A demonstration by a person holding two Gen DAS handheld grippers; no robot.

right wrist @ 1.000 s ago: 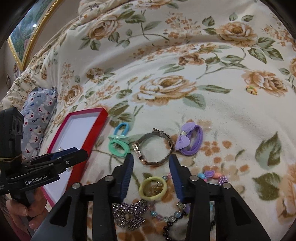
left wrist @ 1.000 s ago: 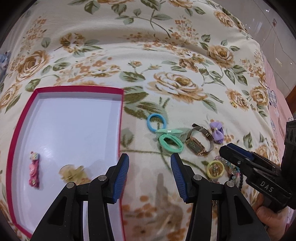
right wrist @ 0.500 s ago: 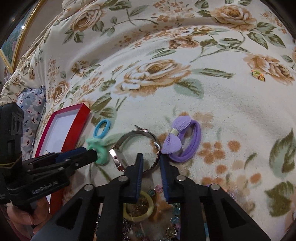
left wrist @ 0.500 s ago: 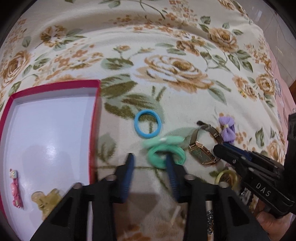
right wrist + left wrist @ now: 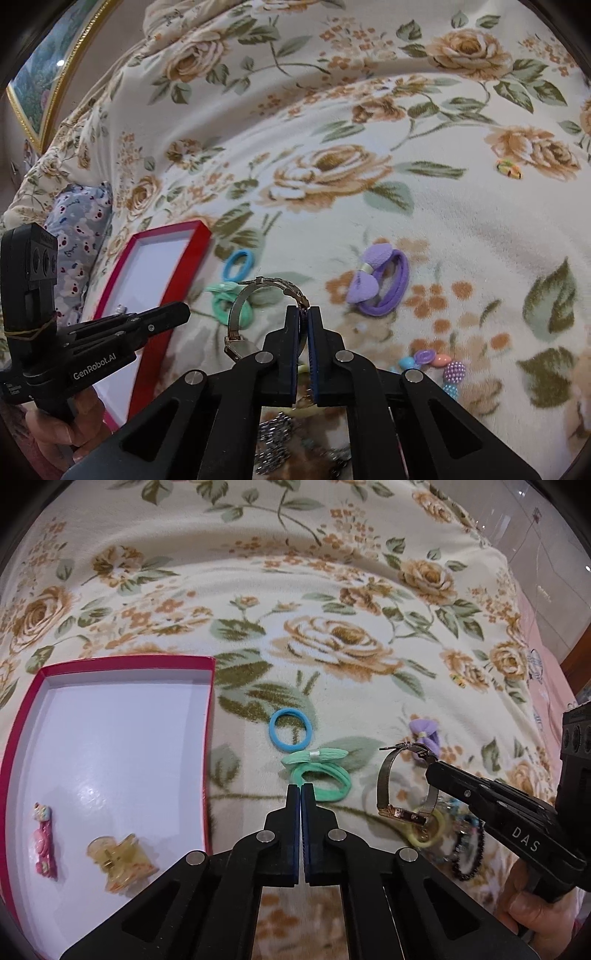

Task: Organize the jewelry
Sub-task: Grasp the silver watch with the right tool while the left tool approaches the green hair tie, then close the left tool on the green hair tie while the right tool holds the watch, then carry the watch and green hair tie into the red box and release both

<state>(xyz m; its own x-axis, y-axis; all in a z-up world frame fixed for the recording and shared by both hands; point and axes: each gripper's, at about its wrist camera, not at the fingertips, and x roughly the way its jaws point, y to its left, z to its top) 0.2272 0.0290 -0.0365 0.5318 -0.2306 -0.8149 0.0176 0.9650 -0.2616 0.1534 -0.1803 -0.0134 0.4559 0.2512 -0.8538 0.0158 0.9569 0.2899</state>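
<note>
Right tool (image 5: 303, 314) grips the watch (image 5: 388, 775) lifted off the bed, left tool (image 5: 302, 792) closed, seemingly empty; next, carry it to the box (image 5: 210, 701) at nine o'clock

Lifted off the floral blanket: a grey mesh-strap wristwatch (image 5: 386, 780) with rectangular gold case, strap curled upright, pinched at its far band. Flat on the blanket: blue elastic hair ring (image 5: 290, 730), mint-green bow hair tie (image 5: 320, 771), purple bow hair tie (image 5: 378, 281).
</note>
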